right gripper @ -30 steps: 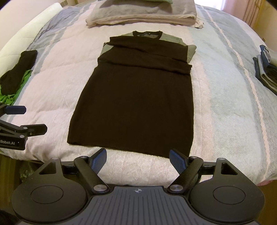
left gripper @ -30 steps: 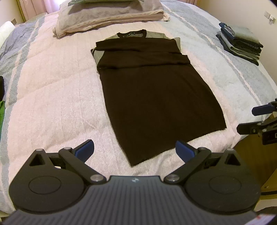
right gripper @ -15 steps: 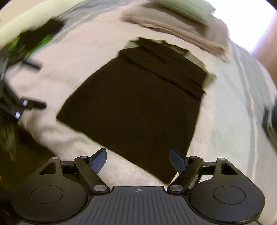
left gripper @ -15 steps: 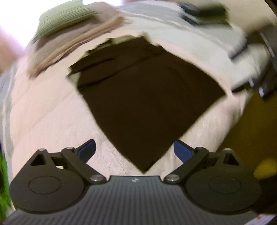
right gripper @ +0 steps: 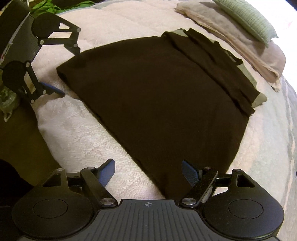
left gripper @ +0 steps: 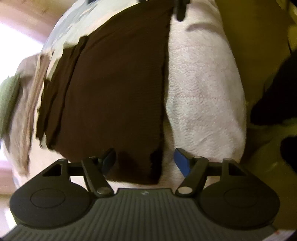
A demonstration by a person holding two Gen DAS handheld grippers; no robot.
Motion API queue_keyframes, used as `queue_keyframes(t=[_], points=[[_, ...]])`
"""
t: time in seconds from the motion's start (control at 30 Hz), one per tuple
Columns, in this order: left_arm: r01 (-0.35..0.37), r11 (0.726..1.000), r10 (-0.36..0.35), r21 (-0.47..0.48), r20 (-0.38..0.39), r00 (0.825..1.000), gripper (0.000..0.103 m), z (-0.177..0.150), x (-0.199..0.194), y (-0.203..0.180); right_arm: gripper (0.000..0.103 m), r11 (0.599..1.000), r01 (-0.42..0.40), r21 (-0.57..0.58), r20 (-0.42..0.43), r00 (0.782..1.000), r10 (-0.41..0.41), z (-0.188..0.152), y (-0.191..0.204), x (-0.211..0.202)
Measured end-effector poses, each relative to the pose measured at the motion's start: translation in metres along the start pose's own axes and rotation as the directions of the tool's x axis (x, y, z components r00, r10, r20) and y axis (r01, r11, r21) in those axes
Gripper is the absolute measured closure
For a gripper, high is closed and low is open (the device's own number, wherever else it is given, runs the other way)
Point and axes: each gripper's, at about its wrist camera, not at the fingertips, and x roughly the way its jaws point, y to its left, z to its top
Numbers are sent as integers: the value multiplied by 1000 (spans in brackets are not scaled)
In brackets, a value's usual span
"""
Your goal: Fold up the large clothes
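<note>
A dark brown garment (right gripper: 152, 92) lies flat on the pink blanket (right gripper: 78, 129), its sleeves folded across the chest and the hem toward me. My right gripper (right gripper: 148, 168) is open and low over the bed, with the hem's right corner (right gripper: 167, 187) lying between its fingers. My left gripper (left gripper: 144, 161) is open too, with the hem's left corner (left gripper: 137, 166) between its blue pads (left gripper: 181, 164). In the right wrist view the left gripper (right gripper: 65, 71) straddles that far corner at the bed's edge. Neither gripper pinches the cloth.
A beige folded blanket (right gripper: 241, 40) with a green pillow (right gripper: 246, 16) on it lies beyond the collar. Green cloth (right gripper: 55, 3) sits at the far left. The bed's edge drops to a yellowish floor (right gripper: 22, 133) by the hem.
Both grippers have come down from above the bed and turned inward to the hem's two corners. Each stays open, now with a corner between its fingers.
</note>
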Motion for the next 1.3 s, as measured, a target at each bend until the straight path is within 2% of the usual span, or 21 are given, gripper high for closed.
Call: queue_keyframes(t=[0.07, 0.13, 0.2, 0.27, 0.33, 0.4, 0.47, 0.53, 0.6, 0.63, 0.67, 0.7, 0.77, 0.9, 0.97, 1.0, 1.03, 1.13, 1.17, 1.3], points=[[2, 1000, -2, 19, -1, 1000, 47, -3, 1, 5, 26, 1000, -3, -12, 9, 1000, 3, 1, -3, 0], [-15, 1000, 15, 22, -8, 1000, 62, -6, 1, 13, 26, 1000, 6, -30, 17, 1000, -5, 3, -4, 0], [-20, 1000, 20, 13, -12, 1000, 84, -7, -2, 21, 26, 999, 9, -47, 31, 999, -8, 5, -5, -1], [-4, 1000, 4, -30, 4, 1000, 88, -6, -10, 33, 26, 997, 19, -79, 44, 999, -15, 6, -2, 0], [46, 987, -43, -152, 23, 999, 91, -2, -17, 55, 26, 992, 9, -123, 72, 997, -1, 7, 5, 0], [88, 955, -79, -284, 46, 996, 92, 0, -24, 75, 26, 986, -8, -167, 101, 995, 25, 8, 16, 3], [121, 909, -99, -398, 73, 992, 93, -1, -29, 94, 26, 976, 0, -216, 126, 992, 28, 9, 30, 10], [161, 842, -124, -515, 105, 987, 93, -6, -31, 113, 26, 969, 34, -245, 164, 986, 6, 9, 39, 20], [187, 792, -140, -581, 125, 982, 93, -11, -31, 125, 27, 966, 83, -243, 198, 980, -34, 7, 39, 31], [196, 776, -145, -599, 133, 980, 93, -13, -30, 131, 30, 963, 106, -249, 200, 978, -56, 5, 39, 36], [203, 766, -151, -610, 137, 979, 93, -13, -29, 136, 34, 957, 131, -260, 199, 977, -80, 3, 38, 40], [214, 750, -160, -625, 143, 977, 93, -15, -31, 138, 42, 949, 153, -275, 197, 975, -100, -1, 37, 44], [223, 731, -165, -645, 149, 975, 93, -18, -32, 140, 48, 926, 208, -315, 191, 970, -153, -12, 33, 49], [214, 728, -156, -652, 147, 977, 93, -21, -33, 142, 65, 883, 282, -374, 132, 959, -250, -37, 15, 53], [200, 747, -146, -634, 137, 980, 94, -20, -33, 139, 81, 878, 299, -374, 94, 954, -284, -44, 5, 52], [192, 760, -140, -620, 133, 981, 95, -19, -35, 135, 98, 883, 300, -362, 76, 953, -292, -45, 0, 48], [185, 773, -134, -606, 129, 983, 95, -17, -37, 133, 102, 885, 304, -352, 72, 952, -298, -45, -3, 43], [148, 835, -101, -529, 118, 988, 98, -12, -48, 121, 102, 884, 301, -358, 78, 953, -293, -40, -5, 23], [140, 848, -91, -511, 120, 989, 98, -12, -53, 117, 102, 883, 301, -360, 77, 953, -294, -38, -6, 16], [112, 874, -53, -473, 138, 989, 99, -17, -82, 103, 102, 883, 316, -348, 79, 948, -308, -28, -7, -18]])
